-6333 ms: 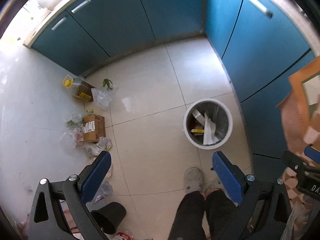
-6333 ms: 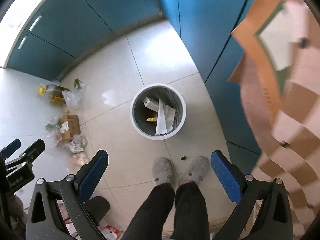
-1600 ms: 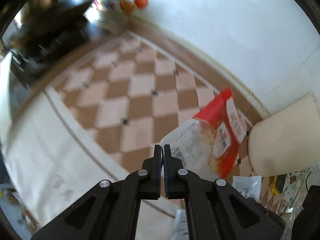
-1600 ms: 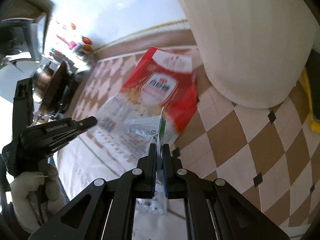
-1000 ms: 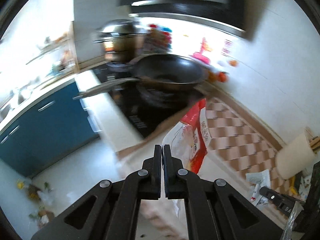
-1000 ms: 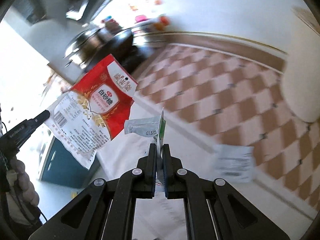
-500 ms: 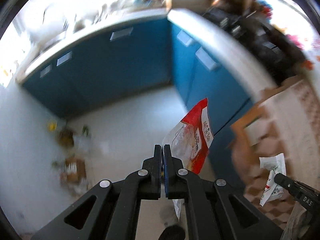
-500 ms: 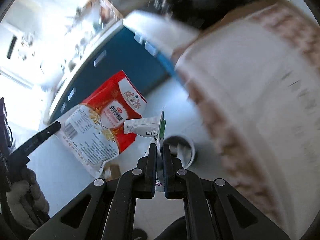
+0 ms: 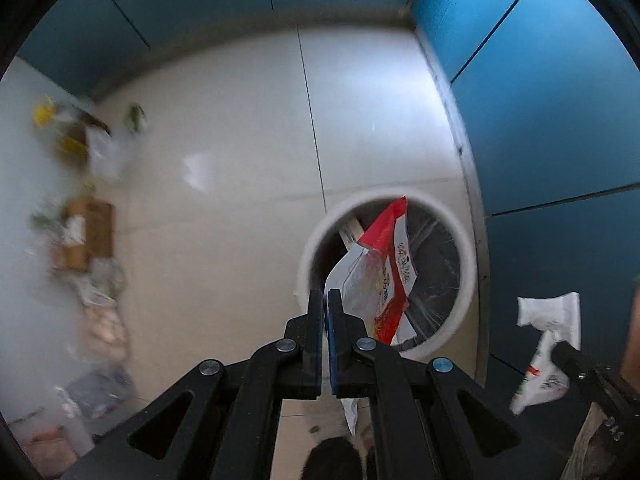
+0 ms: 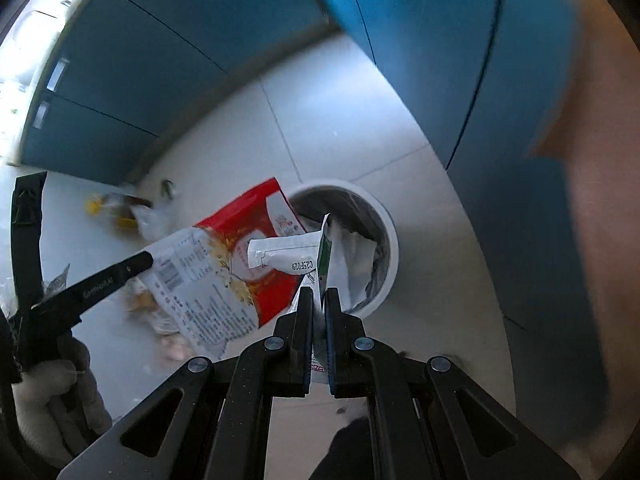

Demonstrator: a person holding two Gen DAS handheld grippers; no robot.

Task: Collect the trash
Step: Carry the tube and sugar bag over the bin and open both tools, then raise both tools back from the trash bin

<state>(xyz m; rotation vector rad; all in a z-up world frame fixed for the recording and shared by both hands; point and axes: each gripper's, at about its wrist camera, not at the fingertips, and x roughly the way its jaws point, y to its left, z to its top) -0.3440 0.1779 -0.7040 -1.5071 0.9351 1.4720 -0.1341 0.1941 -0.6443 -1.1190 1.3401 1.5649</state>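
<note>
- The blue cabinets (image 9: 560, 100) have flat, smooth doors; their upper parts are cut off at the frame edge.
- The pale tile floor (image 9: 248, 140) carries blurred litter (image 9: 80, 236) along its left side; single pieces are hard to count.
- One round white bin (image 9: 466, 280), already with paper inside.
- One red and white bag (image 9: 384, 276) of crinkled plastic, pinched by the left hand-held gripper (image 9: 327, 300), hangs over the bin.
- One small white sachet (image 10: 288, 254), pinched by the right hand-held gripper (image 10: 318, 300), hangs above the bin rim.
</note>
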